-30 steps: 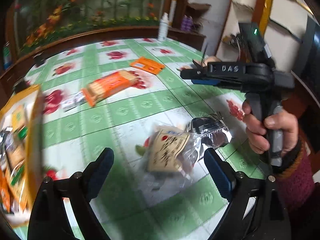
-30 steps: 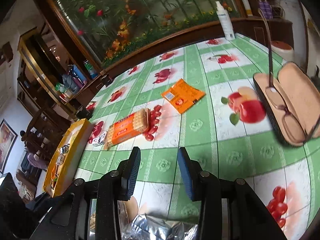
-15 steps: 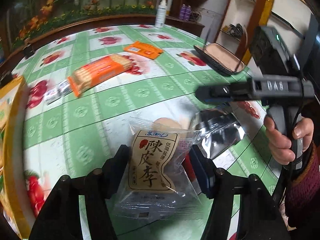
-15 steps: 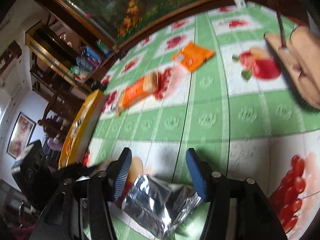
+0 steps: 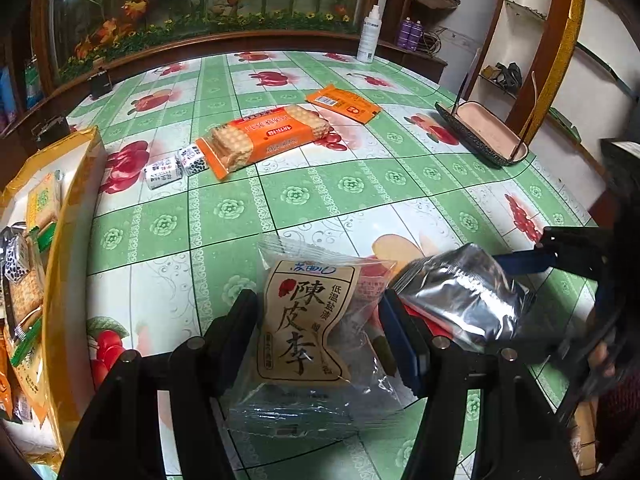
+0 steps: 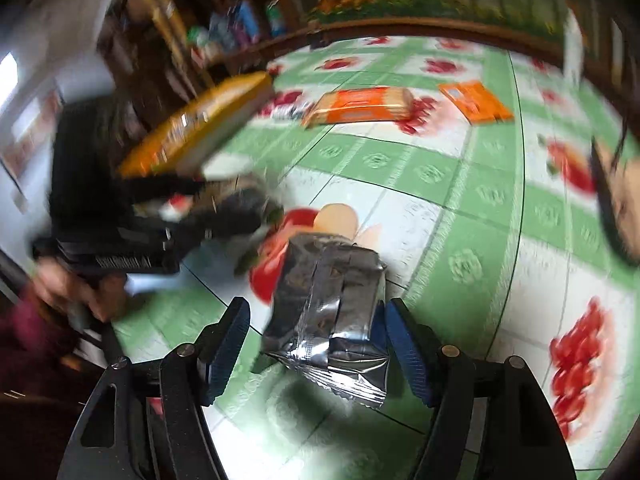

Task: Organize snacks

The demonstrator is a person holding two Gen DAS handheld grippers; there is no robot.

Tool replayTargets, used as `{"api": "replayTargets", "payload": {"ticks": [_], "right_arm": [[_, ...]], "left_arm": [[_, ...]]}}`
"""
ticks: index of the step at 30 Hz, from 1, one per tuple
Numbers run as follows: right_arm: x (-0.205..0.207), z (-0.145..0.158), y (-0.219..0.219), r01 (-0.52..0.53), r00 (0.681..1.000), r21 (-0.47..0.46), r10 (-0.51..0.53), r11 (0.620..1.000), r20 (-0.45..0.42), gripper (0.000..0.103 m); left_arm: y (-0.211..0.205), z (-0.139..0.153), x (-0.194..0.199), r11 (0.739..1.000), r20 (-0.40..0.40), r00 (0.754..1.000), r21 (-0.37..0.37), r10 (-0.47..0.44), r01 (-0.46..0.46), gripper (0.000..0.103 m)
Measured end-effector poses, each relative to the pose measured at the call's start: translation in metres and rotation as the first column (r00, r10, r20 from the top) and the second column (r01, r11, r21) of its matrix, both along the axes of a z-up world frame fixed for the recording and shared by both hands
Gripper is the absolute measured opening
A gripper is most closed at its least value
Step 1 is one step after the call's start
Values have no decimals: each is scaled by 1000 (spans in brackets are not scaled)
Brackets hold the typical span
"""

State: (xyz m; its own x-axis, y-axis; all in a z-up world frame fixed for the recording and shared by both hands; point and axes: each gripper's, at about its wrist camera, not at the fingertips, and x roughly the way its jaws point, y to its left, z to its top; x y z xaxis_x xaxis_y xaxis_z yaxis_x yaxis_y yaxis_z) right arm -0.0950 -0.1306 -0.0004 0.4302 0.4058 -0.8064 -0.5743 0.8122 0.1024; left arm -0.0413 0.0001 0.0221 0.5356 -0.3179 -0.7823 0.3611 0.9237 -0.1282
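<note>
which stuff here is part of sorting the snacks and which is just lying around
Job: plum packet in left gripper, silver packet between right gripper fingers, cracker pack, orange sachet, two small candies, yellow box.
Lying about: glasses case, spray bottle.

Clear plum packet [image 5: 304, 332] beside silver pouch [image 5: 464, 300].

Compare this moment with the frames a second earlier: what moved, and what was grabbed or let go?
The left tongs came down and closed on the clear plum-candy packet with the tan label. The right tongs swung over to straddle the silver foil pouch, their jaws just opening; a gap shows beside one pad, so no grip yet. The orange cracker pack, flat orange sachet and yellow box stayed put.
</note>
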Motion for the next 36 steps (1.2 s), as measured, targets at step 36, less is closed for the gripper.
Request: {"api": "replayTargets", "payload": {"ticks": [36], "right_arm": [[90, 35, 47, 322, 897, 133, -347, 937, 273, 64]], "left_arm": [[42, 29, 15, 922, 347, 861, -37, 373, -384, 53]]}}
